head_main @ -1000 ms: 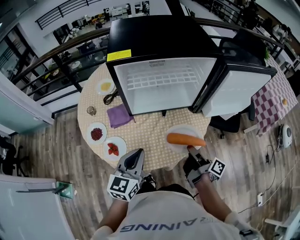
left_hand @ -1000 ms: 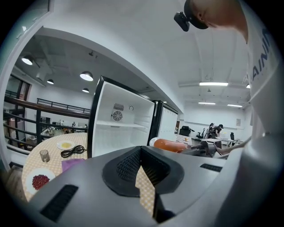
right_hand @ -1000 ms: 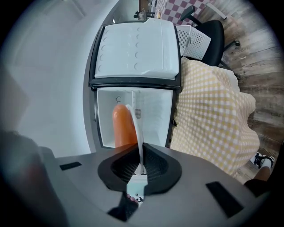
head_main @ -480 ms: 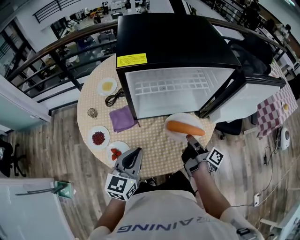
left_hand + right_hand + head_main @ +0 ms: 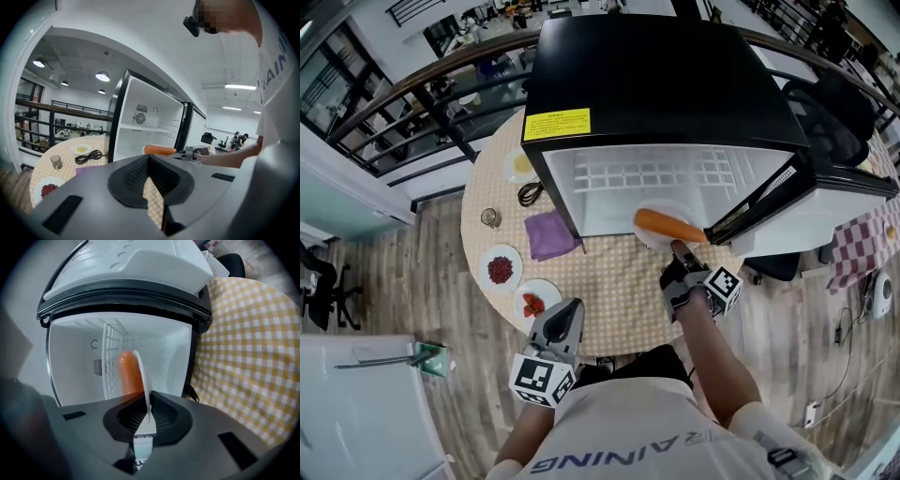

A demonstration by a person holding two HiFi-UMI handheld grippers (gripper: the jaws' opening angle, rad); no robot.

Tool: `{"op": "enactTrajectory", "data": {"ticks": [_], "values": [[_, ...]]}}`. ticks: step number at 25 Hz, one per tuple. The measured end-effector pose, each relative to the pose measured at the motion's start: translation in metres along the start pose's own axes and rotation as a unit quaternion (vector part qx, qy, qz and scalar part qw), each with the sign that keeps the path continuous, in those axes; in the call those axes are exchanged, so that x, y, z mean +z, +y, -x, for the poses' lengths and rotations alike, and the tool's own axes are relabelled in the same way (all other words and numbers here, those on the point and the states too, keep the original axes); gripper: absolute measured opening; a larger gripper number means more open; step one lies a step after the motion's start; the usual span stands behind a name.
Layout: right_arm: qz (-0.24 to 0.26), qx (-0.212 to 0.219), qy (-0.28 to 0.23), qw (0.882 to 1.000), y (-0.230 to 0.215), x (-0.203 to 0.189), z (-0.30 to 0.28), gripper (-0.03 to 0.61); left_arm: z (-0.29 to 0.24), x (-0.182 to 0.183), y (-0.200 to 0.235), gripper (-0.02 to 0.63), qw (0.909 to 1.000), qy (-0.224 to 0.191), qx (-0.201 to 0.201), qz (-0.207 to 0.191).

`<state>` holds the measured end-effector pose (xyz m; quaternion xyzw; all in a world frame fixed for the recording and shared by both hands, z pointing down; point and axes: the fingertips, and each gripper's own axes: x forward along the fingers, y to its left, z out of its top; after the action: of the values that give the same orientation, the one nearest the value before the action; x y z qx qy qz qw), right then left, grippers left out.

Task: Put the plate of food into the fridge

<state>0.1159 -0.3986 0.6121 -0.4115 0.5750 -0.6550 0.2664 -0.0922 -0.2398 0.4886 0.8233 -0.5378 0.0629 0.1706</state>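
A white plate [image 5: 659, 240] carrying an orange sausage [image 5: 670, 226] hangs at the mouth of the open black fridge [image 5: 656, 187], by the lower right of its white inside. My right gripper [image 5: 678, 251] is shut on the plate's near rim. In the right gripper view the plate [image 5: 143, 376] stands edge-on between the jaws of the right gripper [image 5: 149, 401], the sausage [image 5: 129, 373] on its left side, with the fridge cavity [image 5: 79, 362] straight ahead. My left gripper [image 5: 568, 309] hangs low over the table's front edge, shut with nothing in it [image 5: 149, 158].
The fridge door [image 5: 816, 202] swings out to the right. On the checked round table [image 5: 619, 281] lie a purple cloth [image 5: 551, 234], two plates of red food [image 5: 500, 270] [image 5: 532, 302], a glass [image 5: 491, 217], a black cable [image 5: 530, 193] and a plate of yellow food [image 5: 521, 164].
My right gripper has carried the plate with the sausage forward from above the table's front part to the fridge opening. The left gripper has stayed in place.
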Motion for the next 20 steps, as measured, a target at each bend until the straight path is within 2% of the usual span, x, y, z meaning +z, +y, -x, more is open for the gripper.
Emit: {"op": "enactTrajectory", "data": {"ticks": [10, 20], "values": [[-0.004, -0.048, -0.027, 0.998, -0.03, 0.029, -0.067, 0.037, 0.002, -0.007, 0.008, 0.009, 0.9986, 0.01, 0.048, 0.017], [0.011, -0.072, -0.049, 0.996, -0.034, 0.05, -0.111, 0.044, -0.004, -0.011, 0.018, 0.009, 0.9972, 0.015, 0.067, 0.029]]}}
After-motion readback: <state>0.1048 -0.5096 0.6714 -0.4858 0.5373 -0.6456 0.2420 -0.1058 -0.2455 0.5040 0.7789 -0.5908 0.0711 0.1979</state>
